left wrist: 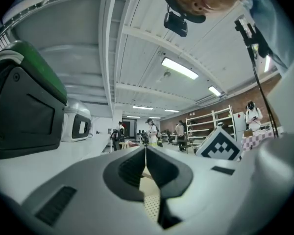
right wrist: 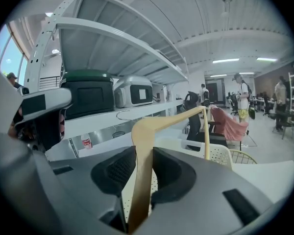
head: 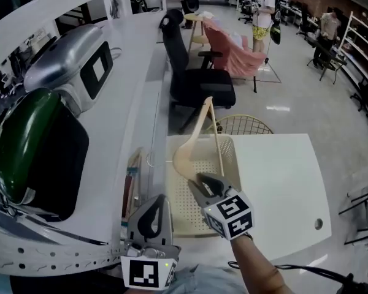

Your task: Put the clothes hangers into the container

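Observation:
A pale wooden hanger (head: 199,133) (right wrist: 172,121) stands tilted over the cream perforated container (head: 228,144) on the white table. My right gripper (head: 200,181) (right wrist: 142,156) is shut on one arm of the hanger, just above the container's near part. My left gripper (head: 161,201) (left wrist: 146,153) hovers at the container's left edge with its jaws shut and nothing between them. More wooden hangers (head: 133,179) with a wire hook (head: 148,160) lie on the white counter to the left.
A green and black machine (head: 30,143) and a silver one (head: 70,60) stand on the counter at left. Behind the table are a black office chair (head: 193,72) and a round wire basket (head: 248,126). People stand far back in the room.

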Available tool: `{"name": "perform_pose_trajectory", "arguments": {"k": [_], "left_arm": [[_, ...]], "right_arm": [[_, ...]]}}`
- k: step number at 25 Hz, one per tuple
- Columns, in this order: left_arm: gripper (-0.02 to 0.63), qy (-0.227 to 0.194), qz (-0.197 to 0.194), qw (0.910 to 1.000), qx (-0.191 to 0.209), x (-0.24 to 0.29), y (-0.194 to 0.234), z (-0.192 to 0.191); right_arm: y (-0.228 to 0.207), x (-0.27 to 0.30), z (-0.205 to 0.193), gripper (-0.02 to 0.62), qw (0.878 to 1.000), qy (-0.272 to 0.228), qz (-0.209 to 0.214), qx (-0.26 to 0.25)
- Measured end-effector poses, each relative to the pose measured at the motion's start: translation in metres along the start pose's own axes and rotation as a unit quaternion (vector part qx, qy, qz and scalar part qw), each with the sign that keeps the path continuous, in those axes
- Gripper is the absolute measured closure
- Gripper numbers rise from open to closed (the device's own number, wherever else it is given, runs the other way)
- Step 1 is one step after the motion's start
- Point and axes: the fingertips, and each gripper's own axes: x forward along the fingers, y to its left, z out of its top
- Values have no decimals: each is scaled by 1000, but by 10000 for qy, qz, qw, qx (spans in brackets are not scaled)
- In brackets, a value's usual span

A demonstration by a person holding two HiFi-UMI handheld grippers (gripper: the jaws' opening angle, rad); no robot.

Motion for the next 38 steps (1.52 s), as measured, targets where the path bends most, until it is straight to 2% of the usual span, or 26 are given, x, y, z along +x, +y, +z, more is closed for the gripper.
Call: {"name": "perform_pose_trajectory", "arguments": {"k": [9,15,26,32,38], "left_arm": [[594,311,-73,9994,-139,18,8,-27],[594,377,-26,9991,-178,21,12,-31],[594,462,67,9987,-221,24,17,-37],[594,545,120,9981,-256,26,22,-44],[594,525,162,9982,-254,26,22,-40]], "right_arm": [[-17,27,-39,480,9993,158,-12,327],[-25,41,-59,480,9991,257,-27,345],[-30,61,-95,477,9951,792,-83,577],[-28,57,-87,471,9962,702,-112,507],[-22,33,-48,471,9992,172,-113,356]]}}
